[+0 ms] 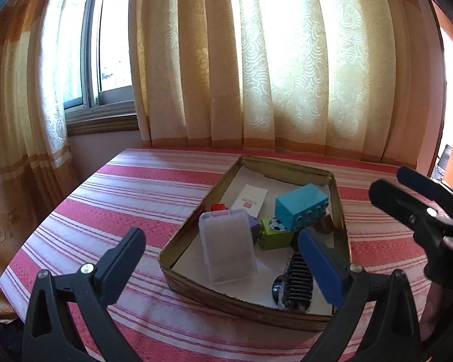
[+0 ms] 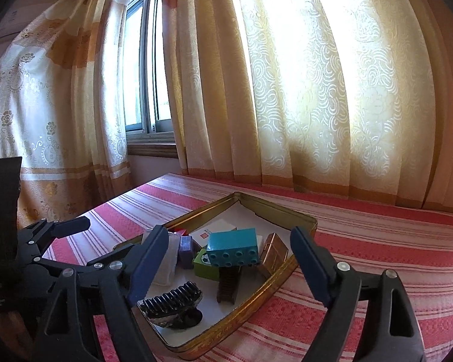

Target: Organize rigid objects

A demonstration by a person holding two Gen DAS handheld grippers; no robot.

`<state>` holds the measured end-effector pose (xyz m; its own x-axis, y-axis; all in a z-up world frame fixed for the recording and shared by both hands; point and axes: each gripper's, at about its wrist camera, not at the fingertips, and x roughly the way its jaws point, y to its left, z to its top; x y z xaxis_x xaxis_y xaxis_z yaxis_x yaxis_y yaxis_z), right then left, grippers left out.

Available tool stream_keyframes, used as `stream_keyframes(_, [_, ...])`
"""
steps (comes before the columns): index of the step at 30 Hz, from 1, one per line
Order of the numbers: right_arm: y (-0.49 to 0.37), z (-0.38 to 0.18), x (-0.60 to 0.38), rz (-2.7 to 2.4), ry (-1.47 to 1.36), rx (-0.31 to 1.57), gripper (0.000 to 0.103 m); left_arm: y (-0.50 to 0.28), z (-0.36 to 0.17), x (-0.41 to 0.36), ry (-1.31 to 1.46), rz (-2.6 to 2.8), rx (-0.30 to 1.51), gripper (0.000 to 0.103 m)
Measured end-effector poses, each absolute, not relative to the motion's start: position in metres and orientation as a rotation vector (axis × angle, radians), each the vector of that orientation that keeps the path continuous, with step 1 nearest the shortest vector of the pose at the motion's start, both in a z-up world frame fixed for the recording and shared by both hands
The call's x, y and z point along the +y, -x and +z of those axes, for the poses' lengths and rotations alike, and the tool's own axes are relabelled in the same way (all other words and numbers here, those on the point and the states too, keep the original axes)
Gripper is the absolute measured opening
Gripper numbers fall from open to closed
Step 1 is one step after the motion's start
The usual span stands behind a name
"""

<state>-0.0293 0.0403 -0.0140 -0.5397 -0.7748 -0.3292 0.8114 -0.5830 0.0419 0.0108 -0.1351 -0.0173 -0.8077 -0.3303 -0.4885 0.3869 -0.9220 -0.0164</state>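
Left wrist: left gripper (image 1: 223,259) spread wide, empty, hovering over tin tray (image 1: 178,235) near edge. Clear plastic case (image 1: 228,246) dead ahead between fingers, long axis near-far.

Right wrist: right gripper (image 2: 229,264) spread, empty, blue brick (image 2: 234,246) ahead; left gripper nearer case.

Sunlit room with curtains and a striped table

Bright daylight shines through the cream patterned curtains with orange bands (image 1: 256,60) — behind them a metal-framed sliding window (image 1: 90,45) above a wooden sill (image 1: 102,123); in front stands the red-and-white striped tablecloth (image 1: 130,187).
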Motion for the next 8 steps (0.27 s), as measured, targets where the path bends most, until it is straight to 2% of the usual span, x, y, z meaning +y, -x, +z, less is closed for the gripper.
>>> stream_keyframes(8, [0.0288, -0.0155, 0.0409, -2.163, -0.396, 0.144, 0.084, -0.0090, -0.0212, -0.1298, -0.709, -2.676, 0.128, 0.103])
